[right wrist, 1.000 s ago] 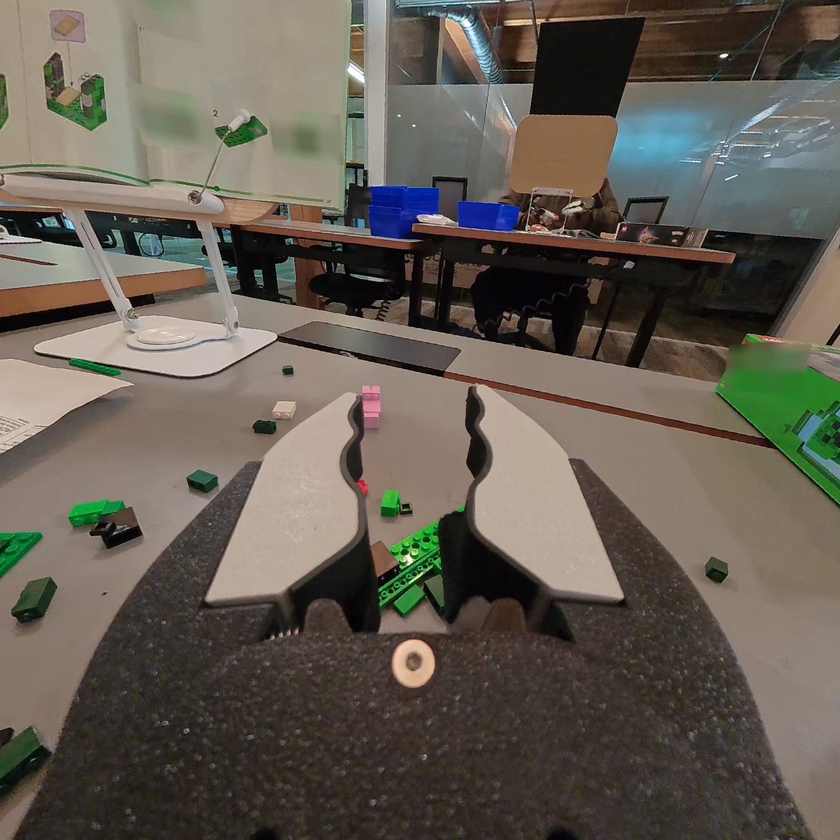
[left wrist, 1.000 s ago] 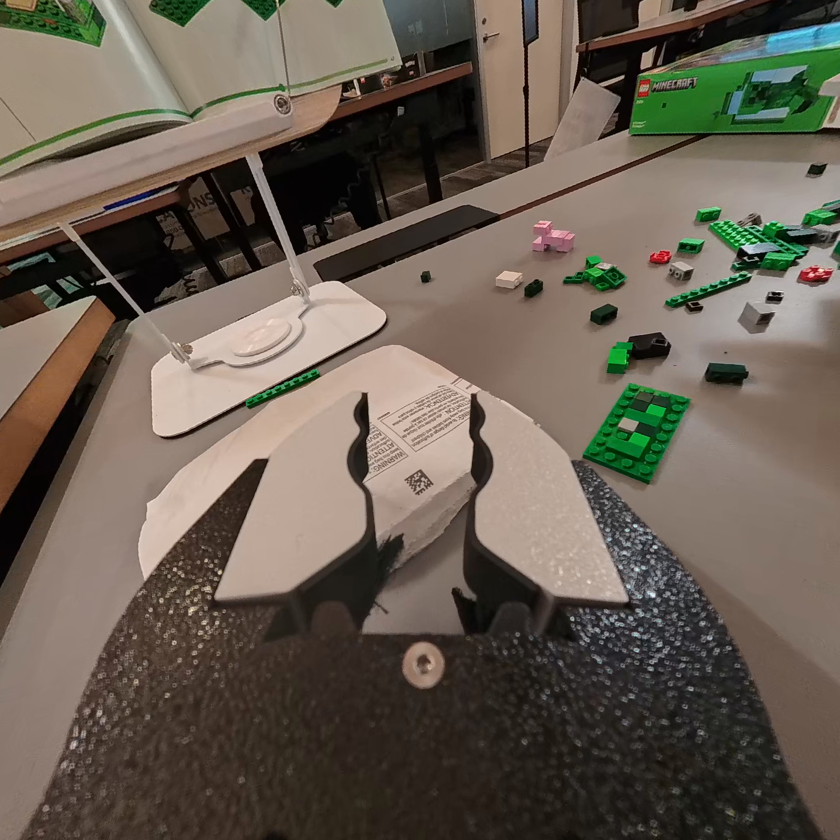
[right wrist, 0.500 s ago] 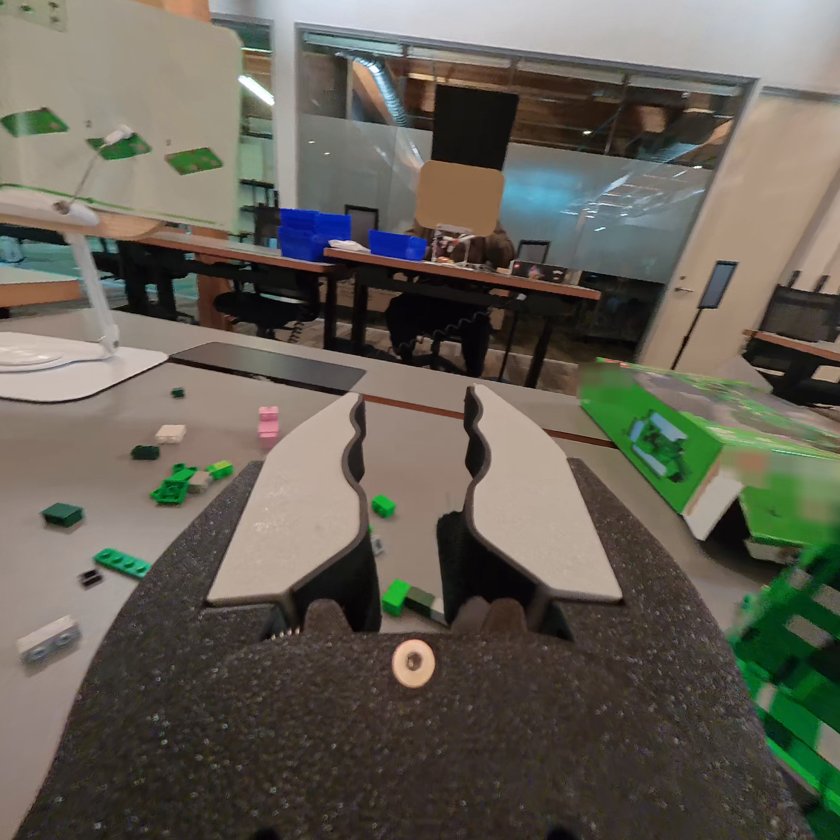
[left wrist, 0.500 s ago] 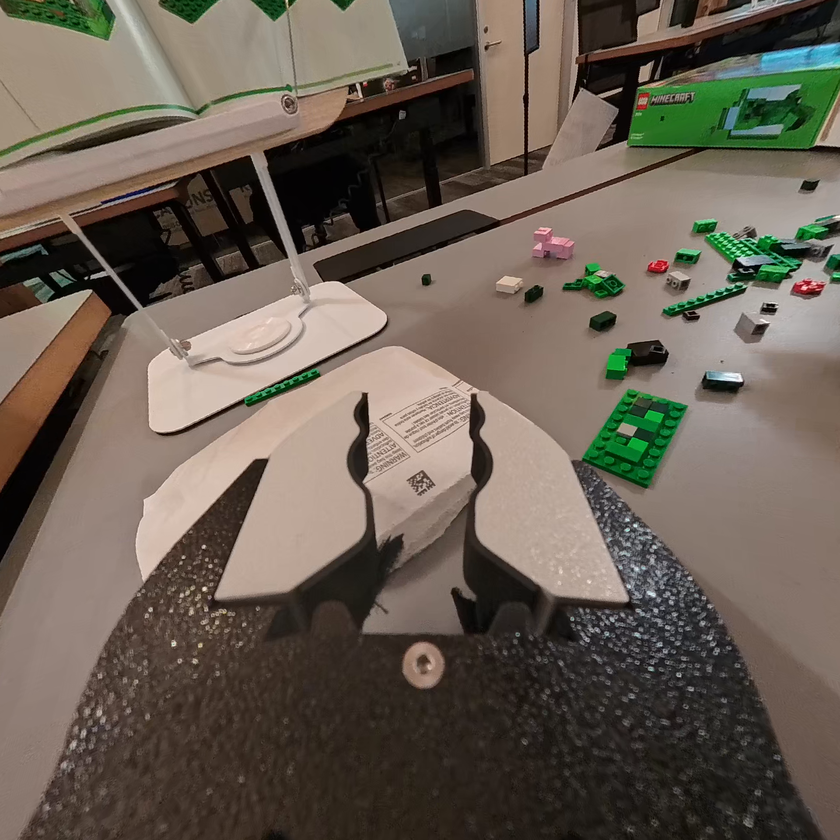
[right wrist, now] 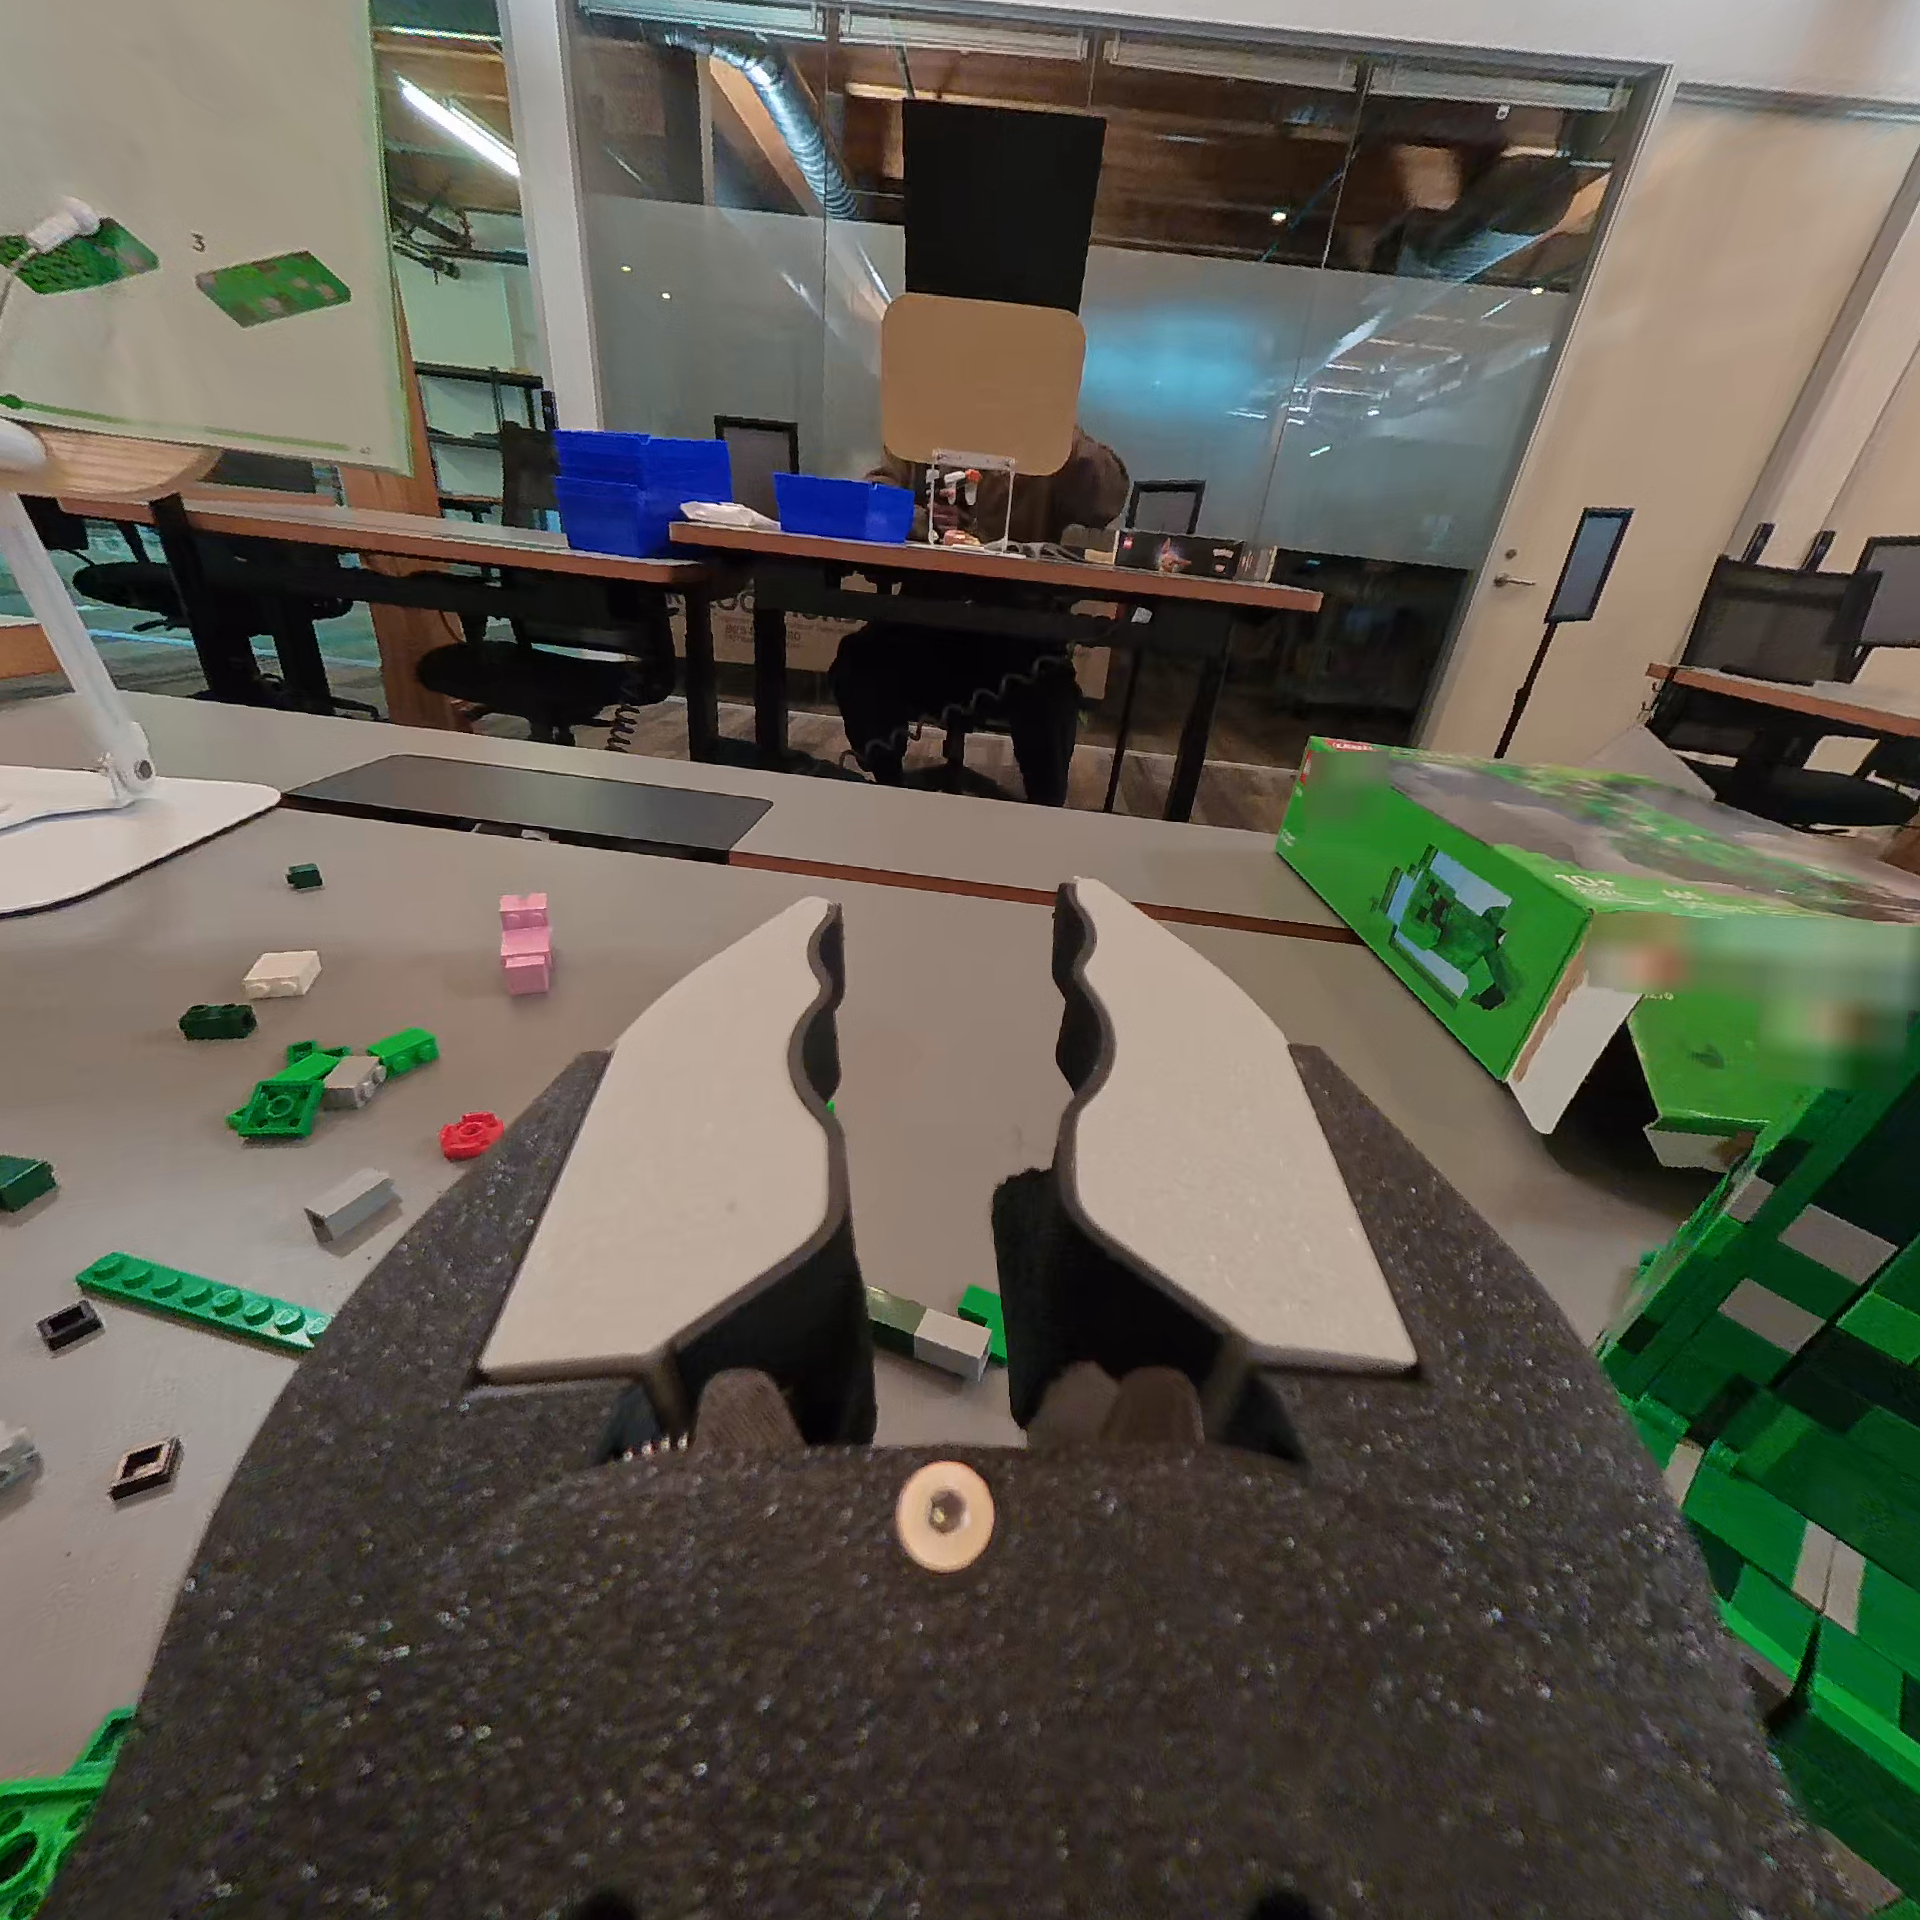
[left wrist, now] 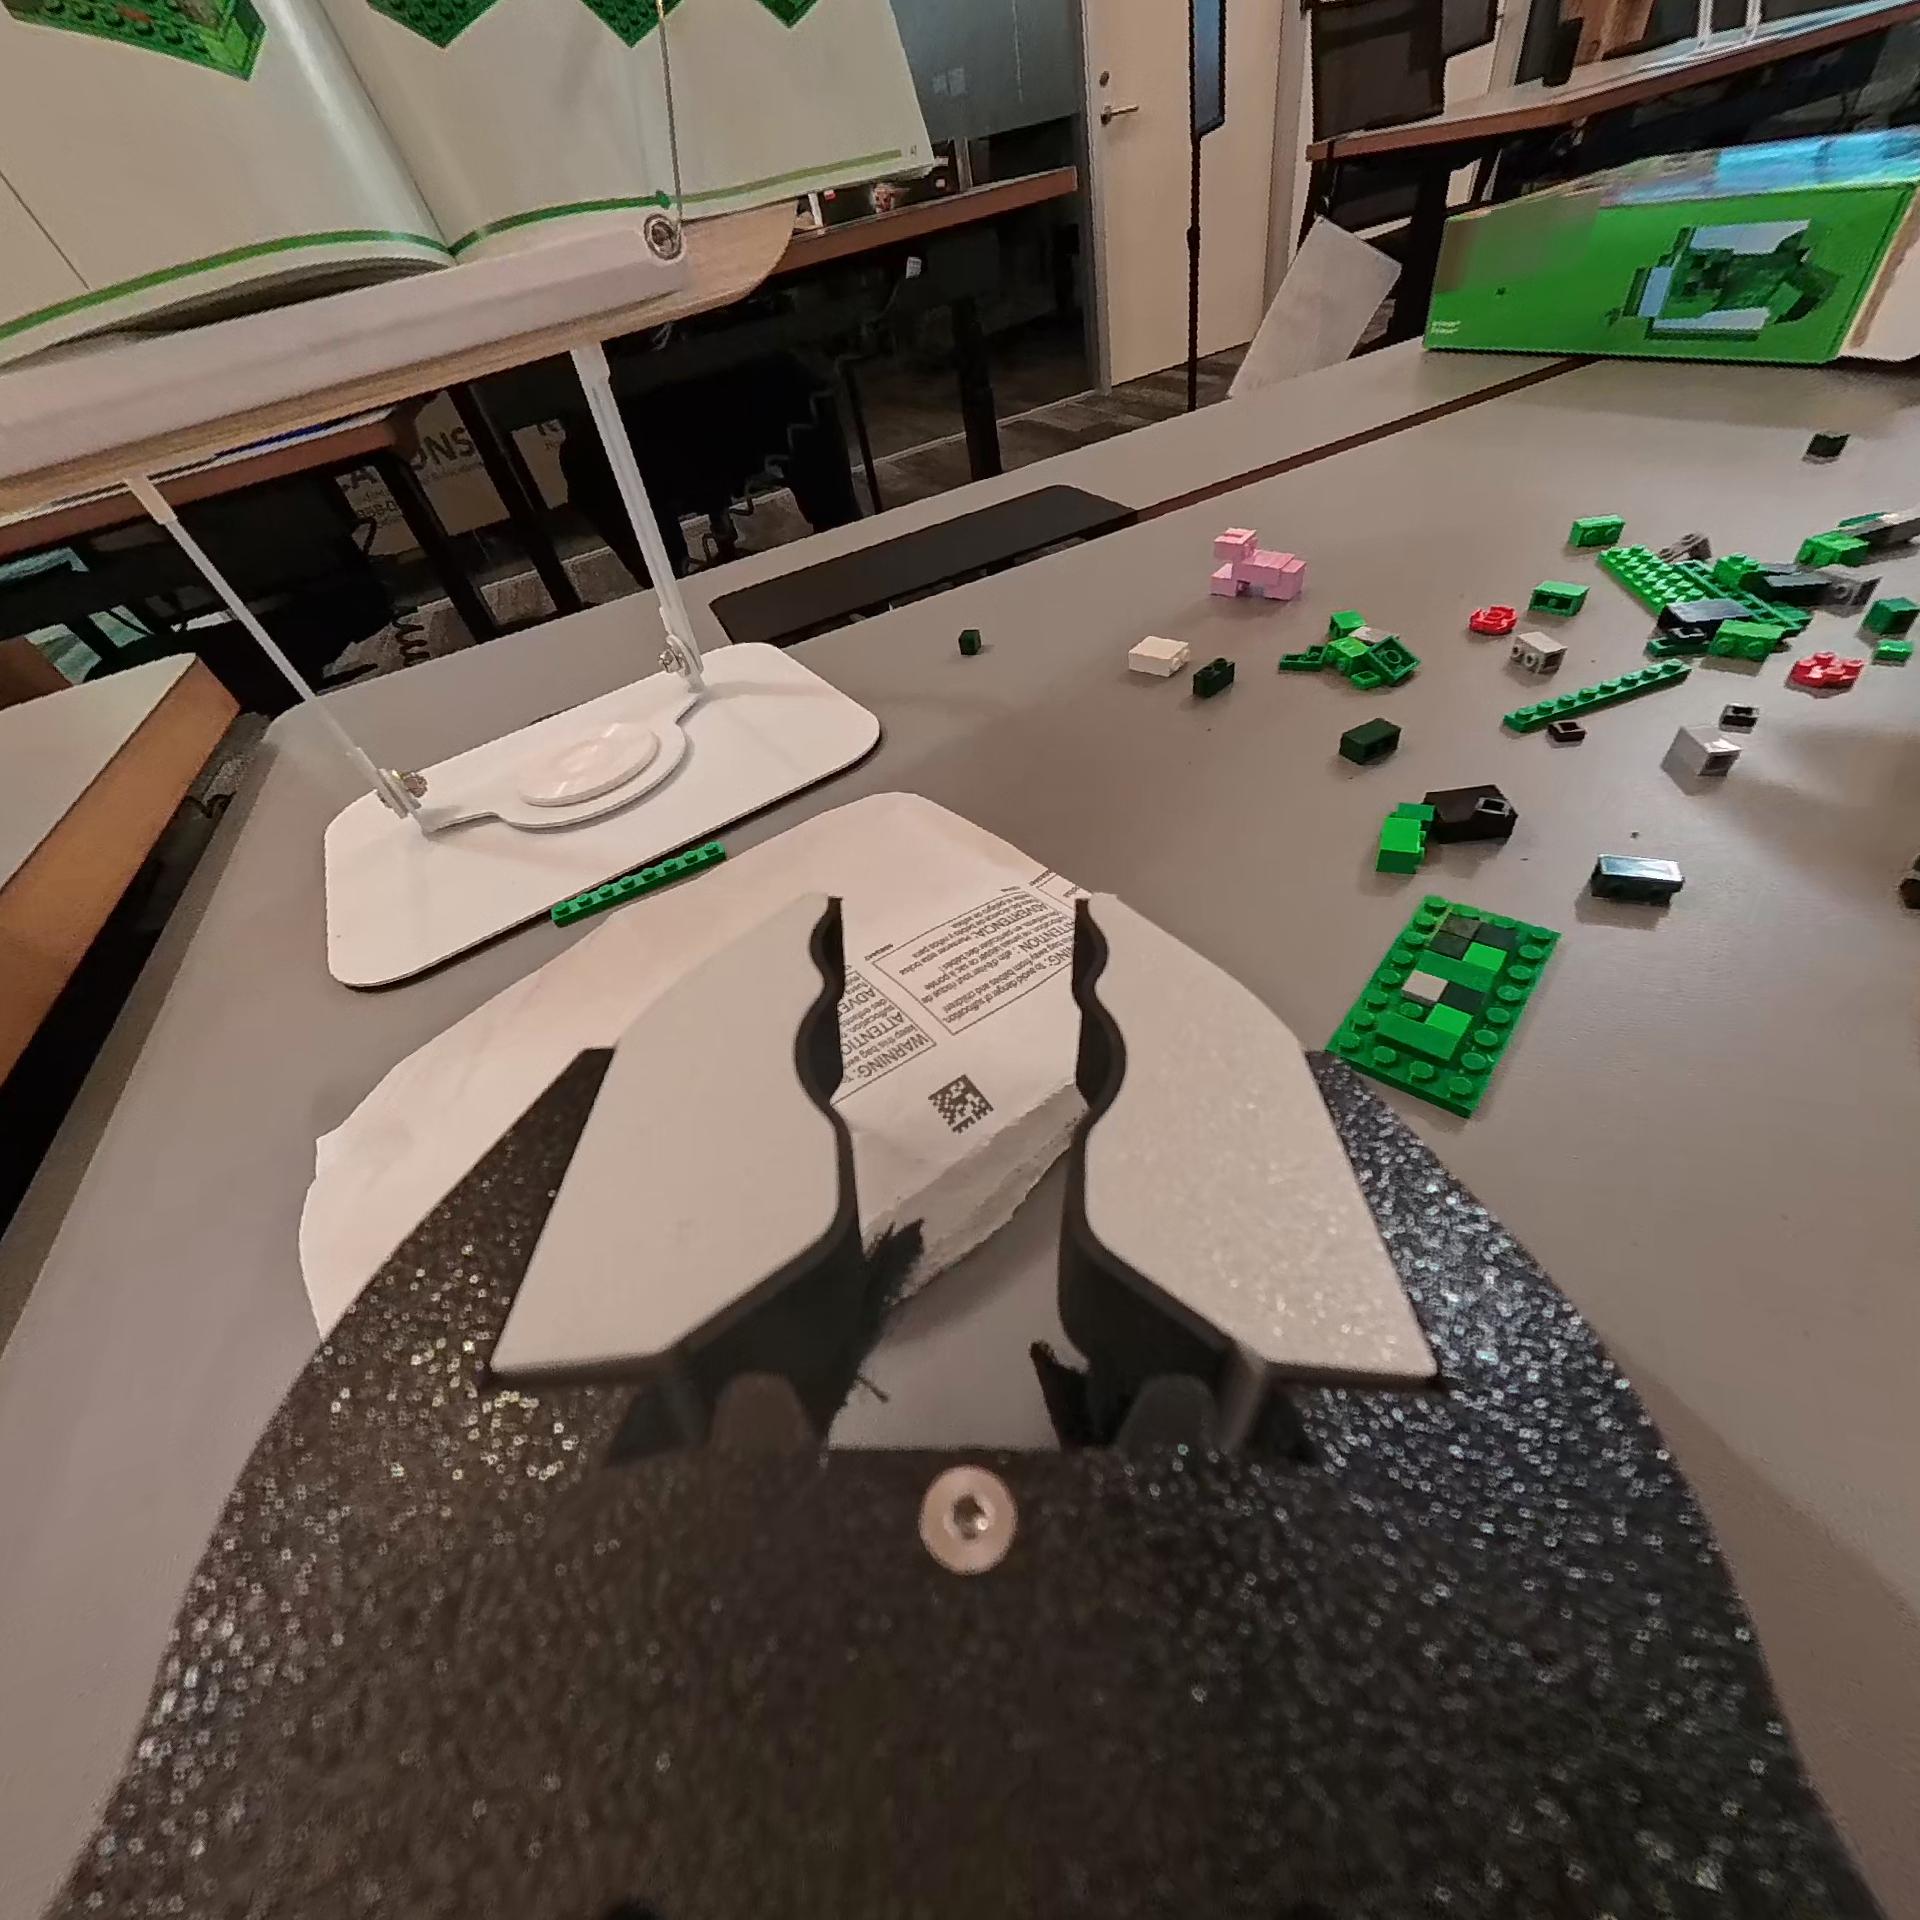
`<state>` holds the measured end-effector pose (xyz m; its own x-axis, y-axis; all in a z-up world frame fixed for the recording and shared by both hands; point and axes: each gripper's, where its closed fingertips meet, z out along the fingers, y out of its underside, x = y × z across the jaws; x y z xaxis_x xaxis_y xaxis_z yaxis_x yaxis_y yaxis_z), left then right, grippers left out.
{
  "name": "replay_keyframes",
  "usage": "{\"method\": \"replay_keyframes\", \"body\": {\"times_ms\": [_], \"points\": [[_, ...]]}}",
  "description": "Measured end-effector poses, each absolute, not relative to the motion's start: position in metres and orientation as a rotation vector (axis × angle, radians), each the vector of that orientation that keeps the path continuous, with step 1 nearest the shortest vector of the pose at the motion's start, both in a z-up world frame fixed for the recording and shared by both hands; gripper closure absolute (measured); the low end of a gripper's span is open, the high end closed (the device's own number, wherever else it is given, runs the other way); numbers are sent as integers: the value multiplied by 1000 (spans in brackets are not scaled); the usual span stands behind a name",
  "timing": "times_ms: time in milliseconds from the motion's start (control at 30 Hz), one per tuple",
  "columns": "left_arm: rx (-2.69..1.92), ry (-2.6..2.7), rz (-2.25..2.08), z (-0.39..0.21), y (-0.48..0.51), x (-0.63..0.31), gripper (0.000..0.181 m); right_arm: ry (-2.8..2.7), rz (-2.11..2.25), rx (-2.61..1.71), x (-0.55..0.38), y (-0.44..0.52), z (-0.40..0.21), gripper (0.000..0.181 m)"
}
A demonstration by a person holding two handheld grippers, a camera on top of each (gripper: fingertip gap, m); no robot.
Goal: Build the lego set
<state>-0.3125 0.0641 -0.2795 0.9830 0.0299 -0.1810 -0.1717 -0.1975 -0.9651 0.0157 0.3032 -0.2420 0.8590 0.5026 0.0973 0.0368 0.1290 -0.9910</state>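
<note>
over white paper bag (left wrist: pixel 727 997), left gripper (left wrist: pixel 954 914) gaping, empty; right gripper (right wrist: pixel 943 904) likewise, above bricks.

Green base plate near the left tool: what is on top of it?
The green base plate carries flat tiles in dark green, bright green and one grey. Bare studs ring its edge. Nothing shows what lies beneath it.

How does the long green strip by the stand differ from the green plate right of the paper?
The long green strip is narrow, one stud row wide, and bare; the green plate is a wide rectangle carrying dark green, light green and grey tiles. The strip lies against the white stand base; the plate lies alone on the table. Both lie flat.
</note>
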Motion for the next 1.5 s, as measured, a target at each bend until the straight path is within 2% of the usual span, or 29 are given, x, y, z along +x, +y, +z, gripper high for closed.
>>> {"method": "replay_keyframes", "body": {"times_ms": [1233, 1367, 1500], "points": [[-1767, 104, 188, -280, 64, -313, 139, -492, 385, -1432, 11, 302, -244, 148], [-1832, 106, 260, -287, 70, -312, 134, -484, 387, -1445, 12, 303, -246, 149], [-1766, 77, 295, -254, 91, -315, 134, -490, 388, -1446, 11, 303, -247, 149]]}}
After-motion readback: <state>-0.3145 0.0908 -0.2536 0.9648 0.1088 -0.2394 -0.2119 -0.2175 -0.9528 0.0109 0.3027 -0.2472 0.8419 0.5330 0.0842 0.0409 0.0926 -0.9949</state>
